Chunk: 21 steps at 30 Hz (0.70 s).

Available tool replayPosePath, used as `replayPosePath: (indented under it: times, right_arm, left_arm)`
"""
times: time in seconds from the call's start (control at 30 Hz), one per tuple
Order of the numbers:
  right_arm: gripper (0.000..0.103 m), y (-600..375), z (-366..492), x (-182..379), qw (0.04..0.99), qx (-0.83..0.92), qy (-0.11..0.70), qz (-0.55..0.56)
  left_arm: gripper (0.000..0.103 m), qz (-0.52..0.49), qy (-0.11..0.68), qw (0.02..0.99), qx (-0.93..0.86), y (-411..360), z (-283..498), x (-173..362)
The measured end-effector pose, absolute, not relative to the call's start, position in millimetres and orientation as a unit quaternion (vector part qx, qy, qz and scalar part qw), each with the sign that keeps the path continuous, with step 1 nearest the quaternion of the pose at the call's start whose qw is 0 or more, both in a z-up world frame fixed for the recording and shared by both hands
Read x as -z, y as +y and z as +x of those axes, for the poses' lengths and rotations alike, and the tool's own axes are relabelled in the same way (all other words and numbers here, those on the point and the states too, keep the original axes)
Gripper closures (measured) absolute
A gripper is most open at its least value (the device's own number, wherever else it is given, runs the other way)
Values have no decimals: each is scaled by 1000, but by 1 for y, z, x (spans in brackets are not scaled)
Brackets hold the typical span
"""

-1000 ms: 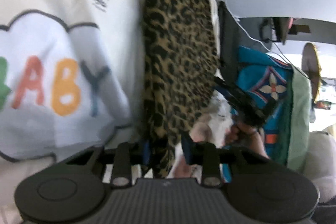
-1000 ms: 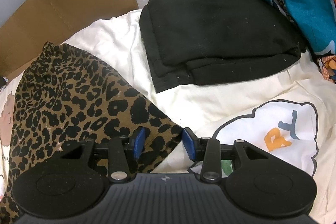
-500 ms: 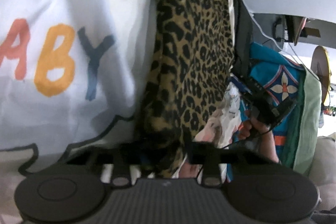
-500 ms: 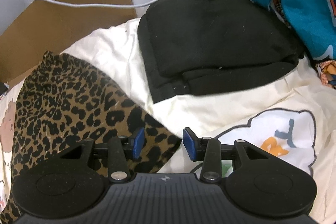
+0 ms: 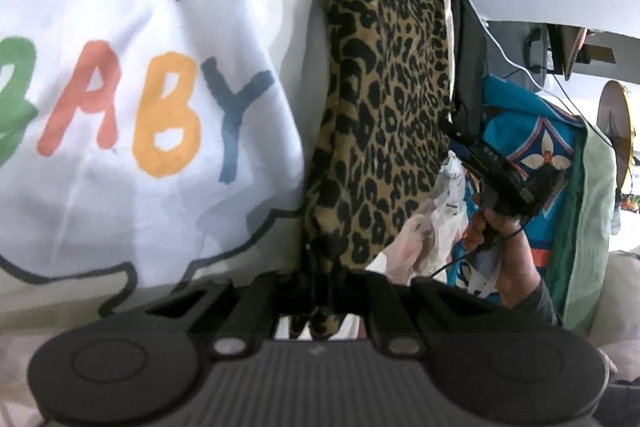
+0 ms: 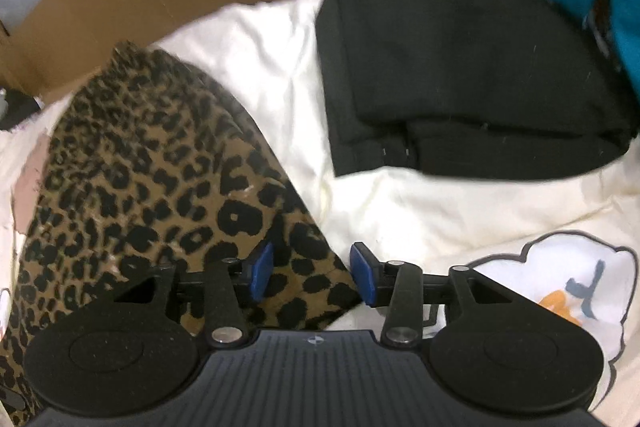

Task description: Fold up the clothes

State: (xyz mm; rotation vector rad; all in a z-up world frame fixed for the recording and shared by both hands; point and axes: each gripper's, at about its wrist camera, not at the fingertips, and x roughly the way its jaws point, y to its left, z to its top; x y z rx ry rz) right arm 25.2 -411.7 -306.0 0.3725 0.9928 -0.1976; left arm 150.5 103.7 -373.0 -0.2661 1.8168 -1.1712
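1. Left gripper [image 5: 320, 297] is pinched tight on the near edge of the leopard-print garment [image 5: 384, 99], the cloth bunching between the closed jaws.
2. Right gripper [image 6: 312, 277] hovers over the other near corner of the same garment, its blue pads [image 6: 262, 269] spreading apart; leopard cloth lies under the gap, but neither pad presses on it.
3. Beneath the garment lies a cream sheet [image 6: 280, 59] with a cloud print reading "BABY" [image 5: 132, 115]; a folded black garment [image 6: 460, 67] rests just beyond.
4. Risk, as I judge it: if the right jaws close too deep, they could catch the cream sheet along with the leopard corner and drag both.
5. With only one corner held, lifting now would likely skew the fold.
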Motion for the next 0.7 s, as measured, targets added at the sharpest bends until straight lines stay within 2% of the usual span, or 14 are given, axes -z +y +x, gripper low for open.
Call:
replayPosePath:
  times: [0.23, 0.43, 0.53, 0.6, 0.67, 0.7]
  right_arm:
    - [49, -417, 34, 307, 844, 72, 501, 177]
    - [51, -428, 29, 307, 829, 68, 510, 220]
    - [64, -430, 31, 311, 827, 72, 505, 235]
    - [87, -430, 30, 309, 826, 75, 504, 240]
    - [96, -430, 29, 305, 823, 81, 504, 251]
    - [97, -430, 28, 303, 820, 86, 504, 257]
  left_arm:
    - [95, -96, 739, 465, 478, 95, 146, 373]
    - [91, -116, 742, 464, 470, 99, 142, 379]
    - [93, -116, 742, 459, 475, 97, 138, 380]
    - [96, -112, 742, 456, 479, 96, 136, 377]
    - [97, -118, 745, 451, 478, 98, 137, 375]
    - [97, -116, 743, 453, 479, 98, 137, 372]
